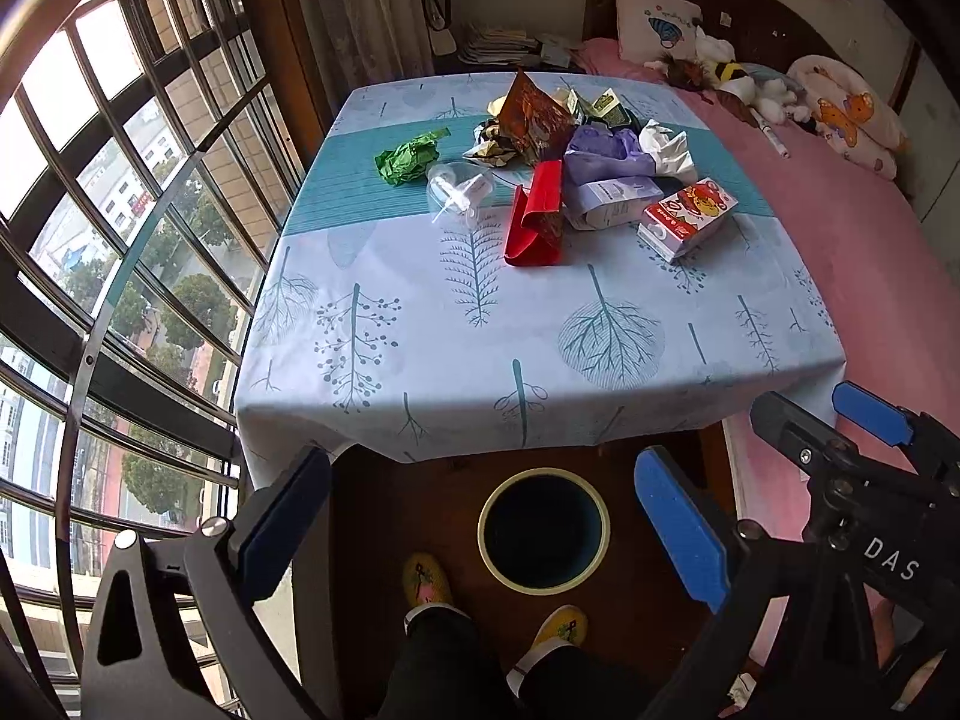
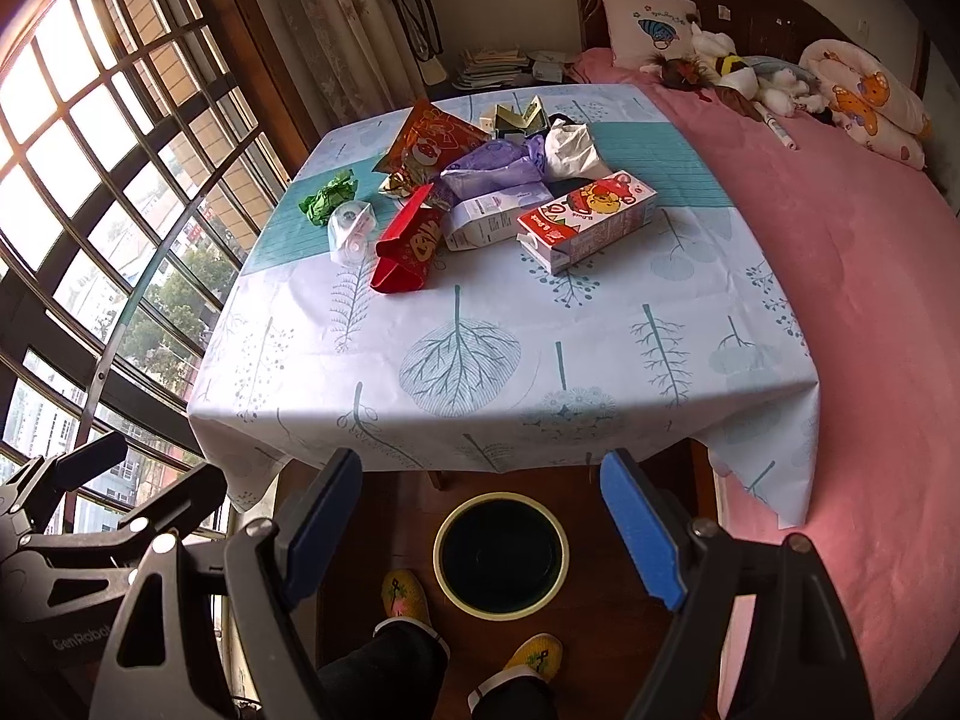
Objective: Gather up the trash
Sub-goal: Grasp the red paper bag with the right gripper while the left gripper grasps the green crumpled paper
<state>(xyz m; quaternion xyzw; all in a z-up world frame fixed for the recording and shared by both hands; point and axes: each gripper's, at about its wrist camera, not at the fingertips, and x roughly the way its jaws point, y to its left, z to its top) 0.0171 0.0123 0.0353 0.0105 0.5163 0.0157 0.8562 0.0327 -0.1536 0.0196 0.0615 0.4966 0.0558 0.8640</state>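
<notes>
Trash pile (image 2: 480, 192) is sitting far across the leaf-print table (image 2: 480, 372), with the red-and-white printed carton (image 2: 585, 219), long axis slanting left-near to right-far, lying nearest the right gripper (image 2: 486, 531). Both right and left gripper (image 1: 480, 522) are hanging released and empty above the round yellow-rimmed bin (image 2: 501, 552).

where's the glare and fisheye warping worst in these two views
Left wrist view: window panes blown out white, its bars bowing hard along the left edge; table evenly lit. Right wrist view: same overexposed window with a warm flare at the far left; trash bin interior is too dark to read.

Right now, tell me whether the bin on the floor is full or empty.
Looks empty: the bin shows only a dark inside, and the trash lies on the table.
</notes>
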